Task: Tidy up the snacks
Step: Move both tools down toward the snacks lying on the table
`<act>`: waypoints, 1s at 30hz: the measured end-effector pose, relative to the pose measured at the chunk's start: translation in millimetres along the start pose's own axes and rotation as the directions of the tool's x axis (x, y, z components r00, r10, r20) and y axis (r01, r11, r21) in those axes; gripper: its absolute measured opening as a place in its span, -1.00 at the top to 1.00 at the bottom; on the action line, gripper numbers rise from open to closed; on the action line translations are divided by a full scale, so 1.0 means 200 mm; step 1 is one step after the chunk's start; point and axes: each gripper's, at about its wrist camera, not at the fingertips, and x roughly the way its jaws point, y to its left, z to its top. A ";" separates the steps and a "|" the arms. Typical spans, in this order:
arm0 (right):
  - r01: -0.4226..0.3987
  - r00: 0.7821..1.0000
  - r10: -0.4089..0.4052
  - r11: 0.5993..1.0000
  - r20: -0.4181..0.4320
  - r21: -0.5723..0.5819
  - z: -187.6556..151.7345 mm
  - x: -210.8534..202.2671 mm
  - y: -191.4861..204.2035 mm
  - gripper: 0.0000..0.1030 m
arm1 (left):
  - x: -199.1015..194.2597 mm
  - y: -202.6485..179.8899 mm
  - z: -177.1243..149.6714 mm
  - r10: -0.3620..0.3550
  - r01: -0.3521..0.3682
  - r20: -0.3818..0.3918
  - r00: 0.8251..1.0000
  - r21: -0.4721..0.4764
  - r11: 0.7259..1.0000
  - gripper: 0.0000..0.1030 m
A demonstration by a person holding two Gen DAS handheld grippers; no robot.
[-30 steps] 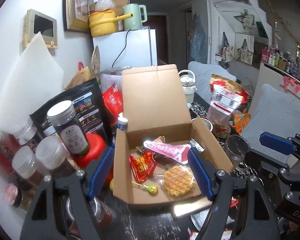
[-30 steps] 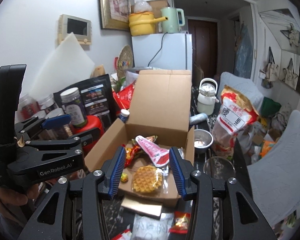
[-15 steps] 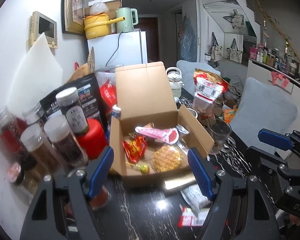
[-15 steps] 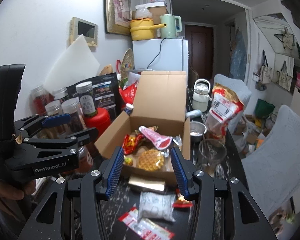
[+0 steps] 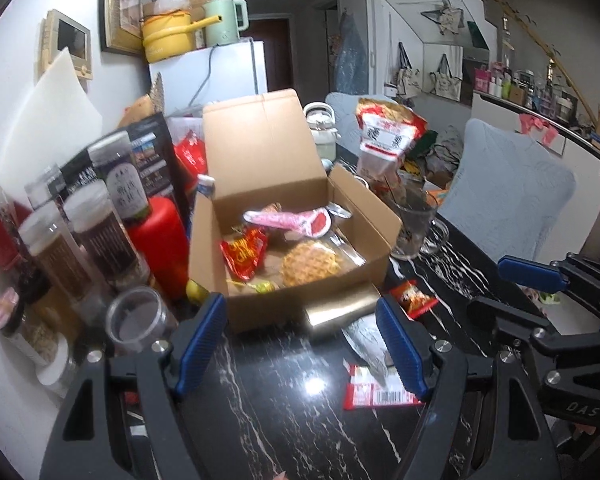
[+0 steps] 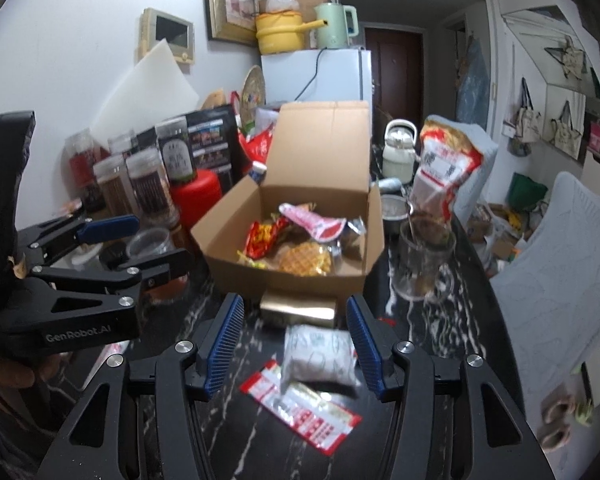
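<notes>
Both grippers hovered over the black marble table [image 6: 452,344], in front of the open box [image 6: 300,284]. Left gripper [image 5: 300,340] had its blue pads spread wide with nothing between them; seen from its own camera, the box's front wall filled the gap beyond. Right gripper [image 6: 296,344] was opening its jaws, which framed a white packet [image 6: 320,354] lying on the table without pressing on it.

That packet lay roughly square-on to the right camera, its short sides toward the pads. Under its near edge ran a red wrapper [image 6: 308,416], its long axis slanting from upper left to lower right in that view. A gold bar [image 6: 298,310] lay crosswise, just beside the box's front wall. A small red sachet [image 5: 414,298] lay near the box's right front corner.

Inside the box, whose lid stood upright at the back, were a waffle [image 6: 306,260] near the front, a red snack bag [image 6: 262,240] to its left, and a pink packet [image 6: 314,222] lying across the back, its long axis running left to right. Jars [image 6: 148,188] stood to the left of the box, a glass mug [image 6: 424,260] to the right.
</notes>
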 end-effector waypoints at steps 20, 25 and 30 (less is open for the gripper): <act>-0.075 0.987 0.080 0.996 -0.138 0.045 -0.33 0.22 -0.07 -0.18 | 0.26 -0.02 -0.26 -0.063 0.058 -0.162 0.985 -0.030 0.998 -0.48; -0.101 0.967 0.112 0.993 -0.230 0.061 -0.43 0.35 -0.11 -0.27 | 0.33 -0.01 -0.33 -0.061 0.051 -0.202 0.978 -0.055 0.997 -0.49; -0.122 0.946 0.129 0.992 -0.296 0.045 -0.49 0.47 -0.12 -0.39 | 0.39 0.00 -0.41 -0.077 0.061 -0.248 0.966 -0.074 0.995 -0.48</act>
